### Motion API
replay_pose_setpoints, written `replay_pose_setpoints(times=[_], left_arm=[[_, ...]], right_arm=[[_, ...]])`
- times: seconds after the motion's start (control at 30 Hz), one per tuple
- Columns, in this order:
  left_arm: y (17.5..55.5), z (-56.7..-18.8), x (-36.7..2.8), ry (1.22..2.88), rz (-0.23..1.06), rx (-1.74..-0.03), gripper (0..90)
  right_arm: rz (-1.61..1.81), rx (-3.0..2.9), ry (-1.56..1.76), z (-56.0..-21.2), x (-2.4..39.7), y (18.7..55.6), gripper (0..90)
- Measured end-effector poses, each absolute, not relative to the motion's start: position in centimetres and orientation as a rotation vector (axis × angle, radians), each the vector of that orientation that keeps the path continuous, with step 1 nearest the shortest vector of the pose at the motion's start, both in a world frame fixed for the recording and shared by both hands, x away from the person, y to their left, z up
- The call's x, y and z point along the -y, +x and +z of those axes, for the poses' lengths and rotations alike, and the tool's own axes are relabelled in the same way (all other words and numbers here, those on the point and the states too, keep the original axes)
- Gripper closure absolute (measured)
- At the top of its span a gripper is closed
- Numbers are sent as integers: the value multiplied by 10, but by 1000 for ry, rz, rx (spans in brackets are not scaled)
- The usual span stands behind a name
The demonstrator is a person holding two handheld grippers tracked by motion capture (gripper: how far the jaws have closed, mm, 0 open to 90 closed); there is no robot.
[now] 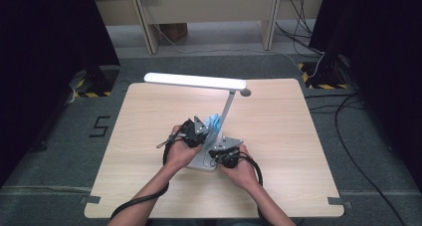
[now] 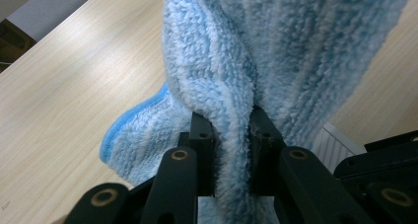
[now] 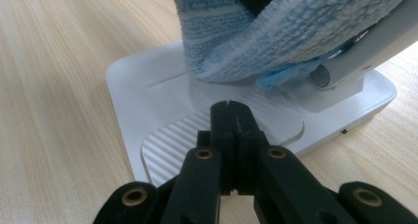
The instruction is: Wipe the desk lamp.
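Table: a pale wooden table (image 1: 149,136) seen from above, on a grey floor, with a person's two forearms coming in from the near edge.
Lamp: a white desk lamp (image 1: 195,80) stands near the middle of the table; its long lit bar runs left to right, and a slim tilted arm (image 1: 228,106) leads down to a flat white base (image 3: 148,95).
Lamp base: a rounded rectangle lying flat on the wood, with a ribbed patch (image 3: 172,145) on the near part of its top in the right gripper view.
Cloth: a fluffy blue and white striped cloth (image 2: 276,56) rests against the foot of the lamp arm, touching the top of the base; from above it shows between the arm and the left gripper.
Left gripper: the left gripper (image 2: 231,150), held in the person's left hand (image 1: 180,154), has its two black jaws pinched on a fold of the cloth, which bulges out above and below them.
Right gripper: the right gripper (image 3: 230,120), held in the right hand (image 1: 243,169), has its jaws pressed fully together with nothing between them; its tip sits low over the ribbed patch of the base, just beside the cloth.
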State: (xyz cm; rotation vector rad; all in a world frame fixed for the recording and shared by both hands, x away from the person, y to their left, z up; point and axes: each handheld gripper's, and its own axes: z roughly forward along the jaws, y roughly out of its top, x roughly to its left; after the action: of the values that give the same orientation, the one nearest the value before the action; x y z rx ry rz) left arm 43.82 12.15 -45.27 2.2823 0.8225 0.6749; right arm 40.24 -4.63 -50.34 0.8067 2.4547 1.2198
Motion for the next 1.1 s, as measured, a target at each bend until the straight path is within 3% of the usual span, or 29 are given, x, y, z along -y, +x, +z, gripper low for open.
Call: replay_pose_setpoints(times=[0.87, 1.1], left_arm=[[433, -452, -129, 2306, 684, -805, 758], [431, -448, -137, 2293, 694, -815, 759]], right_arm=[[1223, -2447, 806, -504, 47, 402, 900], [1219, -2448, 815, -504, 48, 403, 855]])
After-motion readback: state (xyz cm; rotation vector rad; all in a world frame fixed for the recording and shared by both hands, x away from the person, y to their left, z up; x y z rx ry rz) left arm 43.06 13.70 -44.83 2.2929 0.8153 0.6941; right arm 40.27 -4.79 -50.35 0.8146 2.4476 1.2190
